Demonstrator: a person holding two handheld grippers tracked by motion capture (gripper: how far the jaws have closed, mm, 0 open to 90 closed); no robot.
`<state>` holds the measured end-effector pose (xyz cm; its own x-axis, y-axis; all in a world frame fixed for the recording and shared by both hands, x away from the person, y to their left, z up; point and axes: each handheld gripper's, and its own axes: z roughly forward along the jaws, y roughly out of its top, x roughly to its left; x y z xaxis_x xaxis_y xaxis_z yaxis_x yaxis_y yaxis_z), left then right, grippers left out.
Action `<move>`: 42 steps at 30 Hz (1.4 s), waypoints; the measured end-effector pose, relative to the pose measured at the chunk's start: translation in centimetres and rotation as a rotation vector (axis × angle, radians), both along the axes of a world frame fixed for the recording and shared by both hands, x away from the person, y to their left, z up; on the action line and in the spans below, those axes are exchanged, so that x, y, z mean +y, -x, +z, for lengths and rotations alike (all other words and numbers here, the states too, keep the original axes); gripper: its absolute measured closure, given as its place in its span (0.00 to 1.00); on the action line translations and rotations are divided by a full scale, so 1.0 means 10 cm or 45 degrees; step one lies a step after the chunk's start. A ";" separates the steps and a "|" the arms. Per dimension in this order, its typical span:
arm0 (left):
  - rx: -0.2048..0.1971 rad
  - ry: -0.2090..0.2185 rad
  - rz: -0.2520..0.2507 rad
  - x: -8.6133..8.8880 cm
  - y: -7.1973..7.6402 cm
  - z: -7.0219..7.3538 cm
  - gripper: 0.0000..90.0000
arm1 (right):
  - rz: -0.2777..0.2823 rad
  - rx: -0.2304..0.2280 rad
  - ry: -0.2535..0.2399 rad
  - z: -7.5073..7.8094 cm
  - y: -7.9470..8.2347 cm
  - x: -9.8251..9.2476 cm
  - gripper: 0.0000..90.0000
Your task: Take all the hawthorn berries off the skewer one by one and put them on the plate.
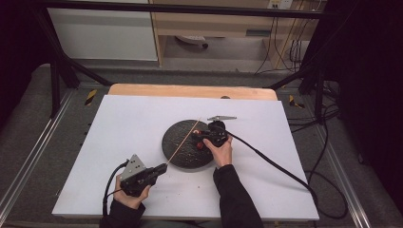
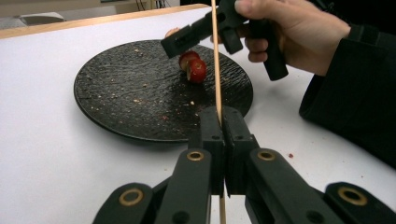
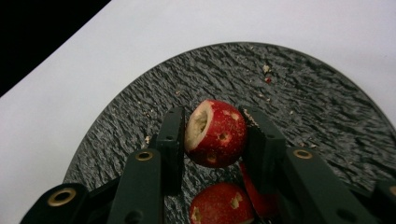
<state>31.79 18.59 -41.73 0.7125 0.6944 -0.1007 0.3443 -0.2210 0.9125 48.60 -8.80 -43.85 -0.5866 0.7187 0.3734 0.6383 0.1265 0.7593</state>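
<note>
At the lower left of the high view, nearest us, our left tongs [image 1: 161,169] rest just above the white-covered bench [image 1: 119,137], held in our left hand [image 1: 128,194]. Their jaws are pressed together on a thin, pale wooden skewer [image 1: 183,141]; in the left gripper view the stick [image 2: 216,56] rises straight from between the closed pads toward the top of the frame. In the high view it slants up and to the right across the round, black, rough-textured plate [image 1: 178,142] at the centre of the frame, which is speckled with pale crumbs.

Farther off, over the right part of that plate, our right tongs [image 1: 198,140] point down, gripped by our right hand [image 1: 221,152]. In the right gripper view they pinch a small red fruit piece with a pale, cut, hollowed face [image 3: 215,133] between the two pads, at the middle of the frame. Below it, at the bottom edge, a second red piece [image 3: 220,205] lies on the plate. In the left gripper view both red pieces [image 2: 194,67] sit just under the right tongs, right beside the skewer.
</note>
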 end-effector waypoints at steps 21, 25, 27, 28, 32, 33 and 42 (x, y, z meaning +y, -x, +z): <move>0.019 -0.013 0.006 0.01 -0.03 0.00 0.98 | 0.054 -0.115 0.078 0.29 0.22 -0.19 0.33; 0.032 -0.022 0.005 0.00 -0.04 -0.01 0.98 | 0.081 -0.140 0.114 0.32 0.34 -0.29 0.18; 0.035 -0.030 0.005 -0.01 -0.04 -0.01 0.98 | 0.091 -0.141 0.139 0.31 0.41 -0.35 0.12; 0.038 -0.032 0.004 -0.01 -0.05 0.00 0.98 | 0.098 -0.145 0.148 0.30 0.44 -0.39 0.09; 0.057 -0.040 0.003 -0.04 -0.08 -0.01 0.98 | 0.100 -0.152 0.167 0.25 0.59 -0.57 0.05; 0.061 -0.044 0.001 -0.04 -0.09 -0.01 0.98 | 0.095 -0.154 0.169 0.23 0.62 -0.62 0.04; 0.090 -0.079 0.001 -0.07 -0.17 0.04 0.98 | 0.095 -0.155 0.211 0.06 0.89 -1.04 0.01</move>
<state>33.45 17.94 -41.32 0.7049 0.7011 -0.1075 0.4075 -0.2762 0.8704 39.75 -19.25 -43.25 -0.6742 0.7171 0.1769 0.5270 0.2993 0.7954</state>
